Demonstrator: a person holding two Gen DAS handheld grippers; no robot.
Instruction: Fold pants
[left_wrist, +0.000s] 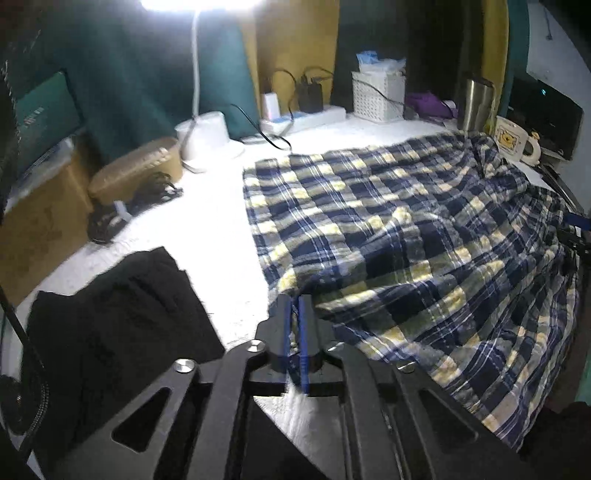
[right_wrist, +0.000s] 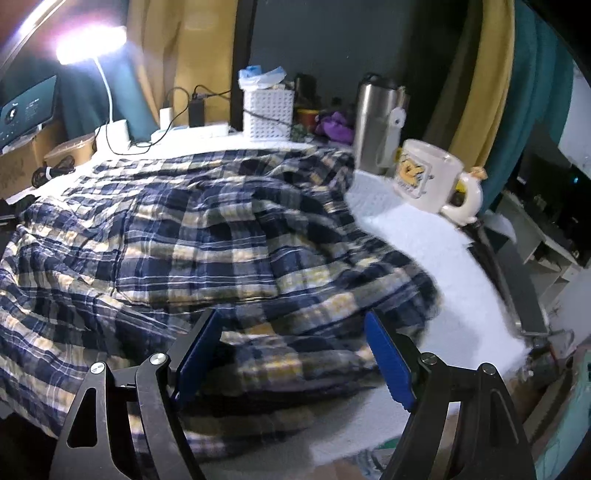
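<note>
On white cloth (left_wrist: 221, 229), rumpled plaid pants (left_wrist: 406, 229) lie spread flat.

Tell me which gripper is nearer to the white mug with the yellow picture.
Right. The right gripper hangs open over the plaid pants, with the mug just ahead to its right. The left gripper, shut on the pants' near-left edge, has the mug across the whole garment.

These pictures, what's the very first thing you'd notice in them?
The big blue, white and yellow plaid pants spread rumpled across the white table. The left gripper is shut on their near edge, while the right gripper hangs open over them. At the back left, a bright desk lamp glares.
</note>
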